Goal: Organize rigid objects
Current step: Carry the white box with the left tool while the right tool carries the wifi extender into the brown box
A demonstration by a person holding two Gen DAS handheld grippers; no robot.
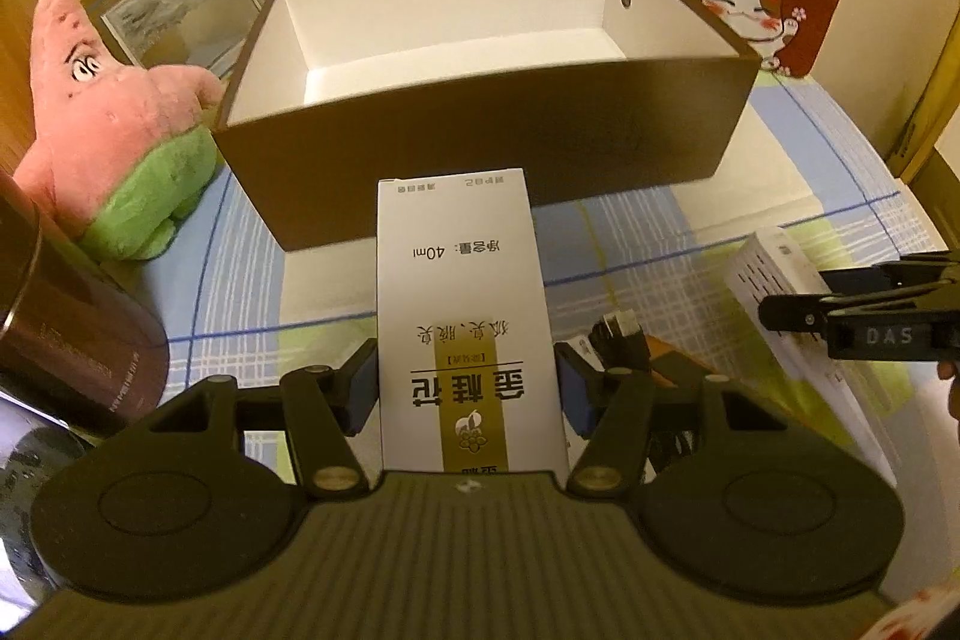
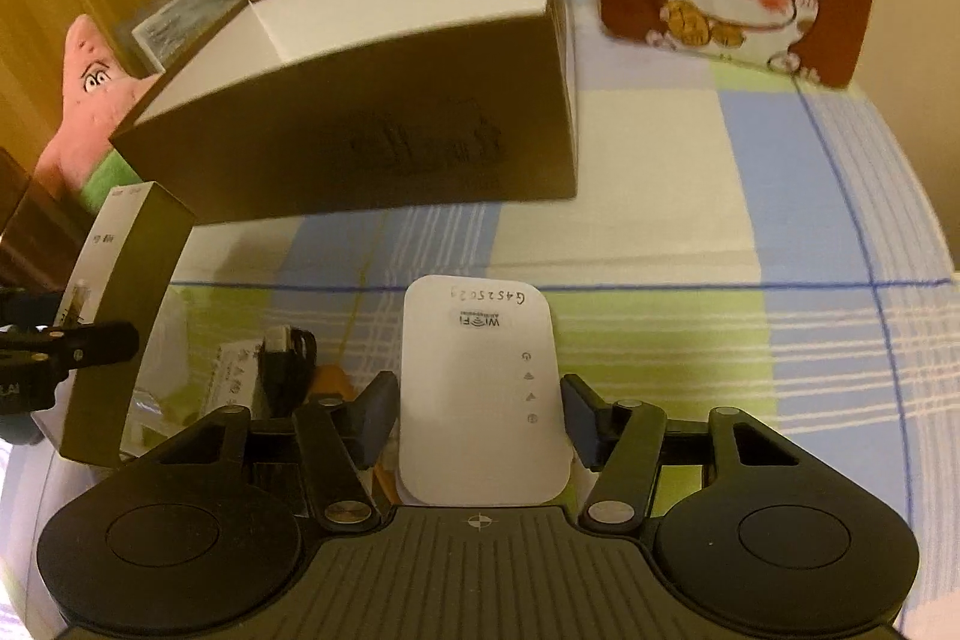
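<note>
White carton (image 1: 465,316) with gold stripe, clamped in left hand-held gripper (image 1: 468,394).

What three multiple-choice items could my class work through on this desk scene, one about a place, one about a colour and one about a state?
1. Where does the pink starfish plush sit?
A. Inside the brown box
B. Beside the brown box, outside it
C. On the WiFi repeater

2. What colour are the brown box's inner walls?
A. White
B. Red
C. Green

3. What are the right tongs doing?
A. Hanging open over bare cloth
B. Gripping the plush
C. Closed on the WiFi repeater

Answers:
1 B, the plush leans by the box's outer wall on the checked cloth.
2 A, the open top shows white walls and floor.
3 C, both pads press the repeater's sides, while the left tongs hold the white carton.
</note>
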